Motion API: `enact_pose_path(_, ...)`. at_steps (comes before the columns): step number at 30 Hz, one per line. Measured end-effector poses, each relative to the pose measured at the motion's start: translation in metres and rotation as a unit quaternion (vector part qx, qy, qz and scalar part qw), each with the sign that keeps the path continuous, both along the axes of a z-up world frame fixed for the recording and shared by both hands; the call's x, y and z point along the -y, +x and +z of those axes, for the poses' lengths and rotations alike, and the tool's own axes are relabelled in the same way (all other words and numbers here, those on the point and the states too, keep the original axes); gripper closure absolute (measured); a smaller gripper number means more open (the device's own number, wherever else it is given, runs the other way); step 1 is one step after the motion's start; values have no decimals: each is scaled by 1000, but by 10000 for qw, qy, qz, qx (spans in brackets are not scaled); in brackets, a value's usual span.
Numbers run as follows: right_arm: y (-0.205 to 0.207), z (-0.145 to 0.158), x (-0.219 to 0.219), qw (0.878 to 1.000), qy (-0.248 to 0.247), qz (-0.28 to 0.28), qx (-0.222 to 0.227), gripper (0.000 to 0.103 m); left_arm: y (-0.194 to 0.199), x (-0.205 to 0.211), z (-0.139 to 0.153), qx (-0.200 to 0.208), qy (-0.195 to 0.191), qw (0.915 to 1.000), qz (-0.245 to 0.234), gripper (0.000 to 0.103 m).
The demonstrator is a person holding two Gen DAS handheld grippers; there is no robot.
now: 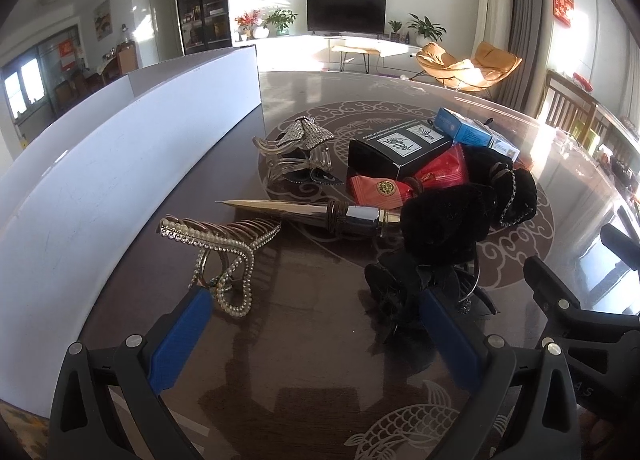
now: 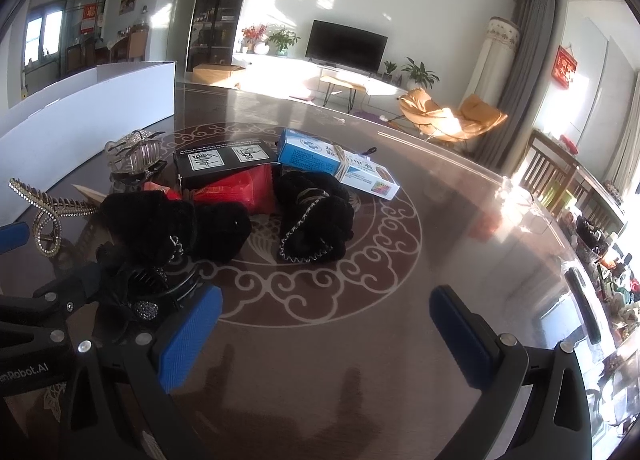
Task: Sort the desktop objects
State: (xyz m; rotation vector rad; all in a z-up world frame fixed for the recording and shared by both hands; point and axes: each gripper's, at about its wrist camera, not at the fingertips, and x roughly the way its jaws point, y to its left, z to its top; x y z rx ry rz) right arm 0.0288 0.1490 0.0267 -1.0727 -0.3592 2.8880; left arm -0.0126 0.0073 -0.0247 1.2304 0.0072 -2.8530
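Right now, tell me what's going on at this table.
A person holds a gripper in each hand over a dark patterned table, sorting a pile of small things. Both the left gripper and the right gripper are open and empty. The pearl hair claw, black box, red packet, blue box and black scrunchies lie untouched. A white bin stands to the left.

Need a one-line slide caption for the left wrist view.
Open left gripper hovers over a pearl hair claw, gold-tipped pen and black scrunchies beside a white box.
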Motion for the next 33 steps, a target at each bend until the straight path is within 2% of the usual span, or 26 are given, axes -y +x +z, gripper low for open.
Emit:
enact_pose_path(8,-18,-16,2,9983,103,-17,567,0,-1,4,-5,130,98,9998,75,0)
enact_pose_path(11,-24,-23,4,9971,172,-4,746,0,5,9,2,-48,205,9997,103,0)
enact_pose_path(14,-23,-22,4,9971,166,-16,737,0,14,22,11,-295,503,9981,218,0)
enact_pose_path(18,-23,-22,3,9971,170,-29,745,0,10,33,9,-154,803,9959,388,0)
enact_pose_path(28,-28,-23,0,9965,-32,47,836,0,8,28,6,-70,567,9976,392,0)
enact_pose_path(33,-27,-21,-2,9967,-91,16,801,0,6,39,5,-19,759,9955,559,0)
